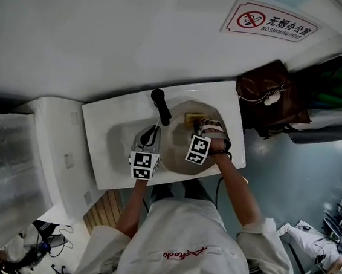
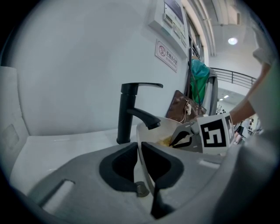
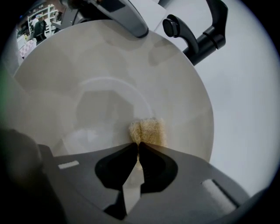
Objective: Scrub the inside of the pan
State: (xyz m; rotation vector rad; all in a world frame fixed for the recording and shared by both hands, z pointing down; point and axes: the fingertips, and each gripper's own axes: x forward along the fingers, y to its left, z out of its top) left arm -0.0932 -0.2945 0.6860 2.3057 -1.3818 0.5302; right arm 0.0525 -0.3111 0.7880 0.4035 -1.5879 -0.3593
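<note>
A white pan sits tilted in the sink under the black faucet. My left gripper is shut on the pan's left rim; in the left gripper view the thin white rim runs between the closed jaws of that gripper. My right gripper reaches into the pan, shut on a yellow sponge. In the right gripper view this gripper presses the sponge against the pan's inner wall. The sponge also shows in the left gripper view.
The white sink counter stands against a white wall. The faucet spout overhangs the pan. A brown bag sits just right of the sink. A no-smoking sign hangs on the wall.
</note>
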